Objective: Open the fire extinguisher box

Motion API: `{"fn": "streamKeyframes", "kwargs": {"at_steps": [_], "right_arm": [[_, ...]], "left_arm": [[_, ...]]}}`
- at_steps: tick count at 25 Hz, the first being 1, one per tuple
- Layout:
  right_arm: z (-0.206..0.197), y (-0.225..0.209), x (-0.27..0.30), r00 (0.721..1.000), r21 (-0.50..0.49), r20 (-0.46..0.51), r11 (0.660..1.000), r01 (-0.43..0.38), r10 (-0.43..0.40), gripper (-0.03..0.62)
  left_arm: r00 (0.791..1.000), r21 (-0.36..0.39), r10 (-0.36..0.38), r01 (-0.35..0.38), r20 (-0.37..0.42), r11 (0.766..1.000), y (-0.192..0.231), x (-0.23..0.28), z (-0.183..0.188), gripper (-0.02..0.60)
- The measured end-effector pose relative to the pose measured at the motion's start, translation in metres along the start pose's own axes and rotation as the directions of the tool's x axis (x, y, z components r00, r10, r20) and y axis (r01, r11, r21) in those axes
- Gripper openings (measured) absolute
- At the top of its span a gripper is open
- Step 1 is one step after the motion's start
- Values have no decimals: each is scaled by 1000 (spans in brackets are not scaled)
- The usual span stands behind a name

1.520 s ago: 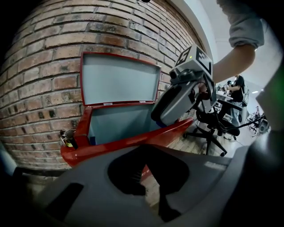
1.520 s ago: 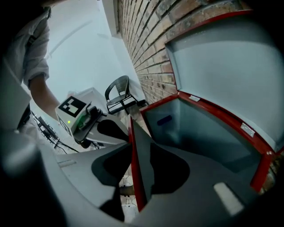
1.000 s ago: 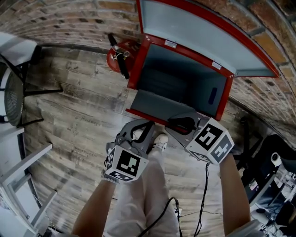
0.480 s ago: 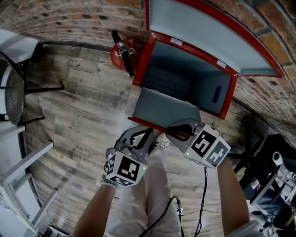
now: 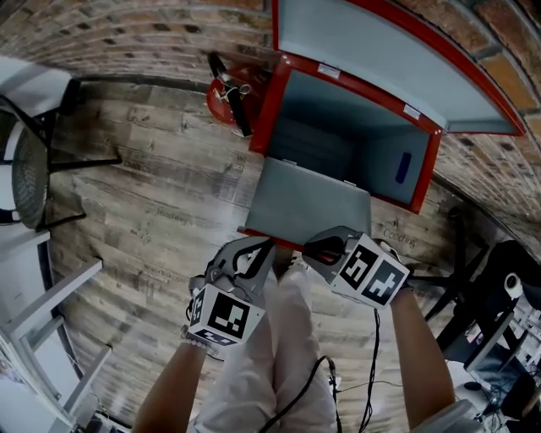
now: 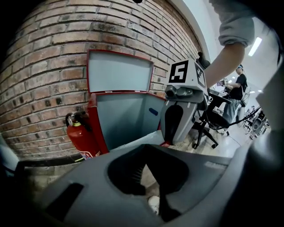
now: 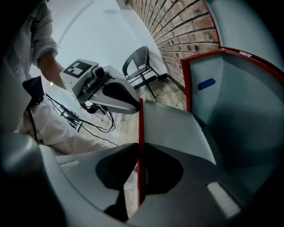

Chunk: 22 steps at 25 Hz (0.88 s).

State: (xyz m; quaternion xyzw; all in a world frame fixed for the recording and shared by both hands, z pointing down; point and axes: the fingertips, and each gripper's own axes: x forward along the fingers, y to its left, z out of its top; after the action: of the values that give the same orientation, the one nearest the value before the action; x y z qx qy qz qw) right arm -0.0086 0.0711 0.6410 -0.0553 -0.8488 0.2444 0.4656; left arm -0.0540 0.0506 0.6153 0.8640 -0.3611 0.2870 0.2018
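Standing against the brown brick wall [image 5: 127,25], the red metal fire extinguisher box [image 5: 269,110] is already showing its top lid [image 5: 380,51] raised and its grey front panel [image 5: 308,203] hanging partway down. The right gripper [image 5: 325,250] has just been closing its jaws on that panel's red edge, and the left gripper [image 5: 250,257] is hovering beside it, jaws slightly parted and empty. Judging by this, only swinging the panel fully down is remaining.

The box flap [image 5: 308,203] pinched in the matt grey plastic right claw [image 5: 325,248] looked smooth painted metal, red-edged; beyond the claw stood rough brick wall [image 5: 101,21], beneath it weathered wood-grain floor [image 5: 152,186].
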Motion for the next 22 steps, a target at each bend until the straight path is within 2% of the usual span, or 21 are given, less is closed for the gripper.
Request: {"fn": "streamKeyframes", "kwargs": {"at_steps": [8, 14, 19, 22], "right_arm": [[-23, 11, 34, 999, 16, -38, 1000, -26, 27, 48], [-41, 12, 64, 996, 9, -85, 1000, -14, 15, 48], [-61, 10, 93, 993, 45, -113, 999, -12, 17, 48], [-71, 6, 109, 992, 63, -122, 998, -3, 11, 48]], "left_arm": [[1000, 12, 15, -15, 21, 1000, 9, -1, 1, -2], [999, 6, 24, -24, 21, 1000, 11, 3, -9, -2], [999, -15, 29, -29, 30, 999, 10, 6, -15, -2], [1000, 32, 5, -5, 15, 999, 3, 11, -20, -2]]}}
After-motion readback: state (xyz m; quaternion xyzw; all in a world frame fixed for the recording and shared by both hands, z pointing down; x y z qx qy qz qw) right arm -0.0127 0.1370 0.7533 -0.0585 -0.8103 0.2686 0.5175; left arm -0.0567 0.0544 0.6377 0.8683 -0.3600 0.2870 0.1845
